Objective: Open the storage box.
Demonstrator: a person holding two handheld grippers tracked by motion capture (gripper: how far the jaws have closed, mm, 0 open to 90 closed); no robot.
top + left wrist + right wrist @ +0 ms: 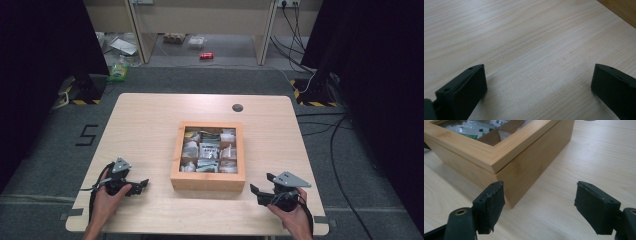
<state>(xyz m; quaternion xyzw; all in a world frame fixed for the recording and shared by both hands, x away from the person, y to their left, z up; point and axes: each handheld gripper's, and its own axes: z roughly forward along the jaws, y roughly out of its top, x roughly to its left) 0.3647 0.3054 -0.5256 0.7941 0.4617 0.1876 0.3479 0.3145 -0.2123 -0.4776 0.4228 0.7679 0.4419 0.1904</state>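
Each black tool (pixel 143 186) carries a grey three-cornered plate (pixel 121 165) and cable.

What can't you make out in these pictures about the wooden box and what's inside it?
- Packets in the wooden box, high view: too small to read.
- Box interior, right gripper view: cut off by the top edge.
- Box in left gripper view: just a corner, cut by the frame.

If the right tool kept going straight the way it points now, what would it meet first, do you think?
Most likely the wooden box: its near corner stands just ahead of the open right tool, nearer one jaw than the other. Depth is hard to judge, so that jaw might slide along the side wall.
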